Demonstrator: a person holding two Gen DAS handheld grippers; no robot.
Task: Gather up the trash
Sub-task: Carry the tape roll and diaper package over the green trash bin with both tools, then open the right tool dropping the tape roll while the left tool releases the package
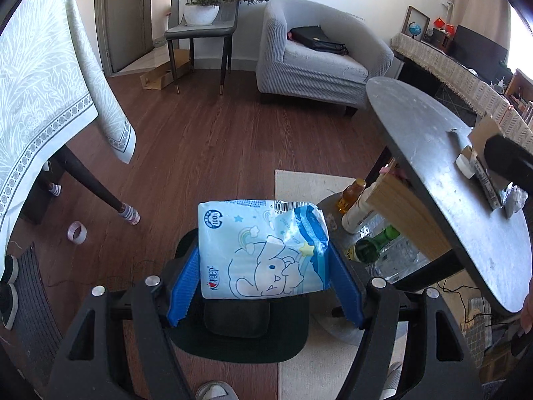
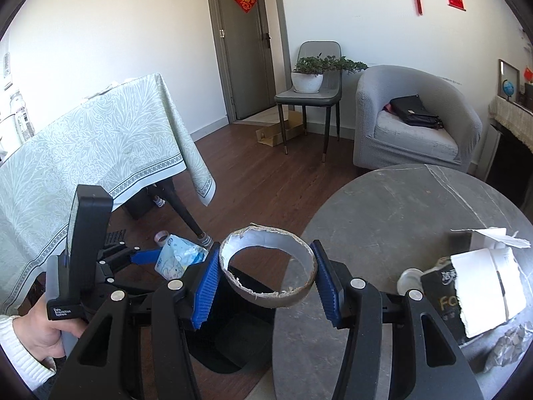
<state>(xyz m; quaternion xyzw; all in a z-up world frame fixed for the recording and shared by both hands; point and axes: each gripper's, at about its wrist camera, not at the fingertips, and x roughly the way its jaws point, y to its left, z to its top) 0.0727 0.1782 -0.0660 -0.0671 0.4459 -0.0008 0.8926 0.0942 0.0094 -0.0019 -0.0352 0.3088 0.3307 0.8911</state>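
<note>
My left gripper (image 1: 263,266) is shut on a light blue tissue pack (image 1: 263,246) with a cartoon print, held above a black bin (image 1: 240,333) on the floor. The pack and left gripper also show in the right wrist view (image 2: 176,256). My right gripper (image 2: 266,273) is shut on a grey cardboard tape ring (image 2: 266,266) with torn edges, held over the edge of the round grey table (image 2: 399,220), with the black bin (image 2: 233,343) below. A torn dark carton (image 2: 466,293) and crumpled foil (image 2: 509,340) lie on the table at the right.
A table with a pale green cloth (image 1: 40,90) stands at the left, a tape roll (image 1: 77,231) on the floor by its leg. Bottles (image 1: 369,246) sit on a low shelf under the round table (image 1: 433,140). A grey armchair (image 1: 316,56) and a chair with a plant (image 1: 203,16) stand at the back.
</note>
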